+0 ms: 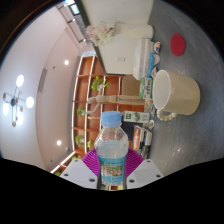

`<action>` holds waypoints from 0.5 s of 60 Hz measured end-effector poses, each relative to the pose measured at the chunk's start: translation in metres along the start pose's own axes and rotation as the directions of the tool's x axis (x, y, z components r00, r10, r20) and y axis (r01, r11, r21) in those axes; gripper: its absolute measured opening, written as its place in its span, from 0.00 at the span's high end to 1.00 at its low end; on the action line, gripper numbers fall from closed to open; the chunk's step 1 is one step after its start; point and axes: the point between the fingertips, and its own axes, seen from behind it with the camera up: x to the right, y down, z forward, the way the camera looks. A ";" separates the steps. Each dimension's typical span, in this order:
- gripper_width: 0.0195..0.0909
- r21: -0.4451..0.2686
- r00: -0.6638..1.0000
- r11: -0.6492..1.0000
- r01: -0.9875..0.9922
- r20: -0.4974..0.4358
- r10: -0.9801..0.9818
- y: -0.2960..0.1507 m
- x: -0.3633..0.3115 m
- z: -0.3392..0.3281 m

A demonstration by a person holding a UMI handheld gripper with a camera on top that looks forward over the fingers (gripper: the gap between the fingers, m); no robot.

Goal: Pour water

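Purple-padded tool (111, 172) rolled sideways, clenched on water bottle (112, 145); cream mug (176, 92) beyond on table (195, 55).

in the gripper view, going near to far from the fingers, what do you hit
gripper fingers with purple pads closed on the water bottle → cream mug on the grey table → red round lid, farthest out

No text is legible on the water bottle (112, 148) or anything around it.
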 end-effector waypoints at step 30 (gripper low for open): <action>0.88 0.069 0.856 0.853 -0.518 0.056 0.515 -0.048 0.025 0.014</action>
